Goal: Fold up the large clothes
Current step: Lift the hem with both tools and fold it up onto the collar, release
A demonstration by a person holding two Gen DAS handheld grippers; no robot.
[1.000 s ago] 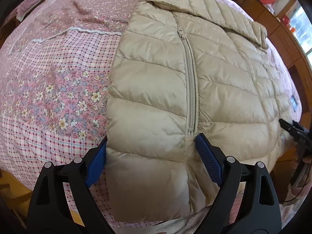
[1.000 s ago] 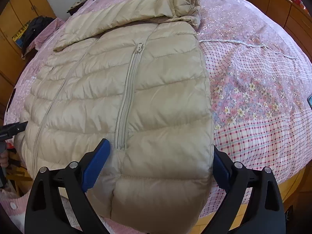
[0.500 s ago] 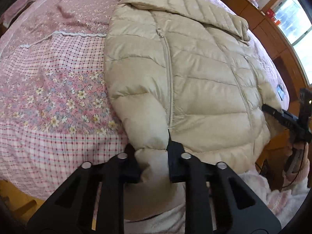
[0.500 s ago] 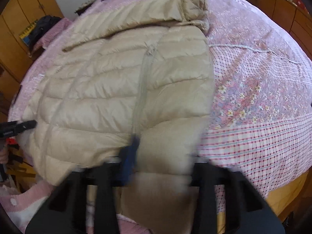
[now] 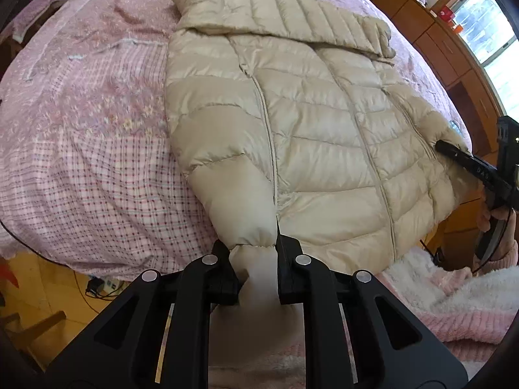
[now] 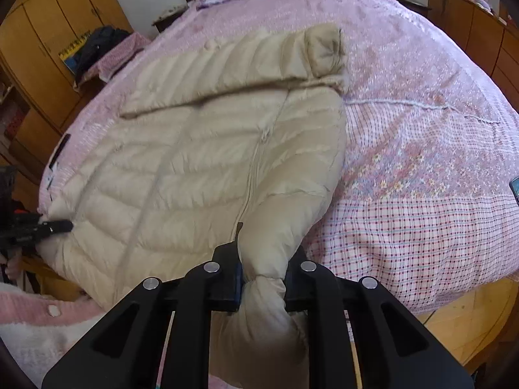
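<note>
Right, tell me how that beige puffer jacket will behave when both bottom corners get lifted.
The puffer jacket will probably sag between grips: it bunches softly where the left hand-held gripper and right hand-held gripper pinch it. Its quilted, puffy panels suggest it is light for its bulk. The sheen hints at a slippery shell, so it may slide.

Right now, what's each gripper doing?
Left gripper: shut on the jacket hem.
Right gripper: shut on the jacket hem.

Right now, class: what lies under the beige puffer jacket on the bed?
Under the puffer jacket lies the pink patchwork bedspread, visible around it. The part beneath the jacket is covered. Left gripper and right gripper pinch its hem corners.
</note>
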